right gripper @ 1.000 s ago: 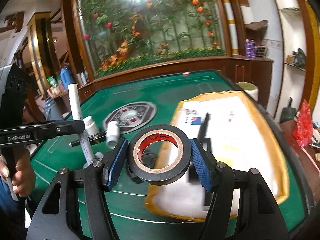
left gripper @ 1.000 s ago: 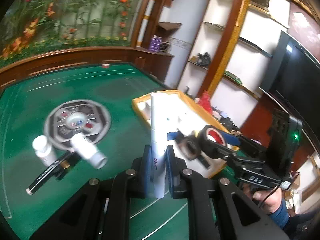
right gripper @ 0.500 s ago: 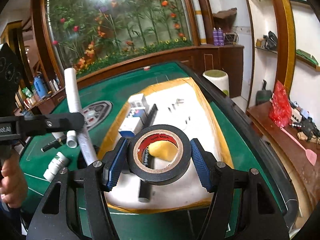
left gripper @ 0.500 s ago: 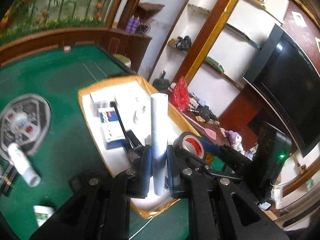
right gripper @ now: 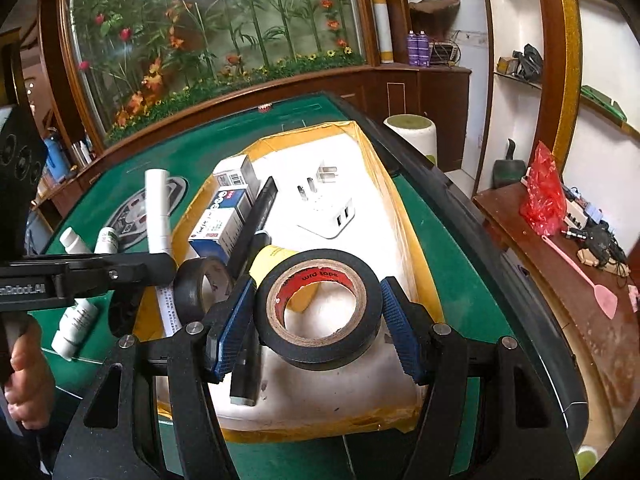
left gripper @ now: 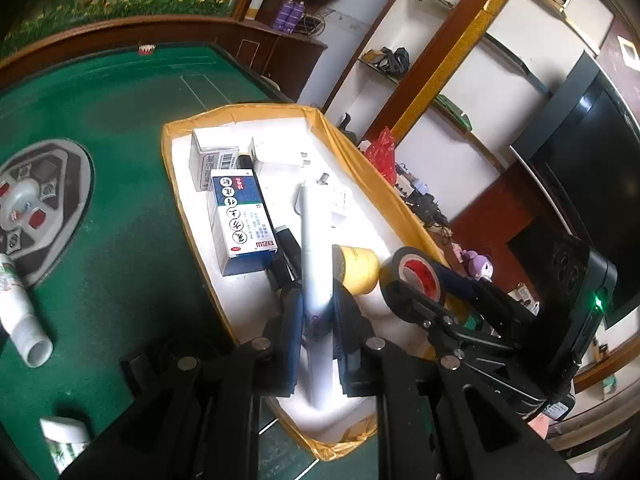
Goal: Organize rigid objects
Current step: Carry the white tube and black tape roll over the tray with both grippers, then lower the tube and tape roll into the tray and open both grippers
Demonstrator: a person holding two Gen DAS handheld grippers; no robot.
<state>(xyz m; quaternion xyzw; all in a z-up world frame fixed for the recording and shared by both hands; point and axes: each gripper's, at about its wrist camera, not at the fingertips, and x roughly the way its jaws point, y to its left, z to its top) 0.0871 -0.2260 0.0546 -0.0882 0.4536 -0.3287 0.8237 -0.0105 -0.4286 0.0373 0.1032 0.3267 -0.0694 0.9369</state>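
Rigid objects are being gathered into a shallow white tray with a yellow taped rim (right gripper: 400,216), sitting on the green felt surface (left gripper: 120,120). Several are already lying inside: a blue-and-white carton (left gripper: 240,216), a grey barcoded box (left gripper: 212,152), a long black bar (right gripper: 256,216), a white plug adapter (right gripper: 332,216), a yellow roll (left gripper: 358,268) and a second black tape ring (right gripper: 198,284).

The left claw (left gripper: 316,320) is clamping a slim white tube (left gripper: 314,240) between nearly closed pads, holding it upright over the tray's near end. The right claw (right gripper: 316,312) is standing about half open and gripping a roll of black tape with a red inner core (right gripper: 318,300) across its width, also hovering above the tray.

Both carried items look ready for setting down, so this pair is nearly finished. Still waiting out on the felt are small white bottles (right gripper: 76,324) and a white cylinder (left gripper: 20,312), so more trips seem to be needed.
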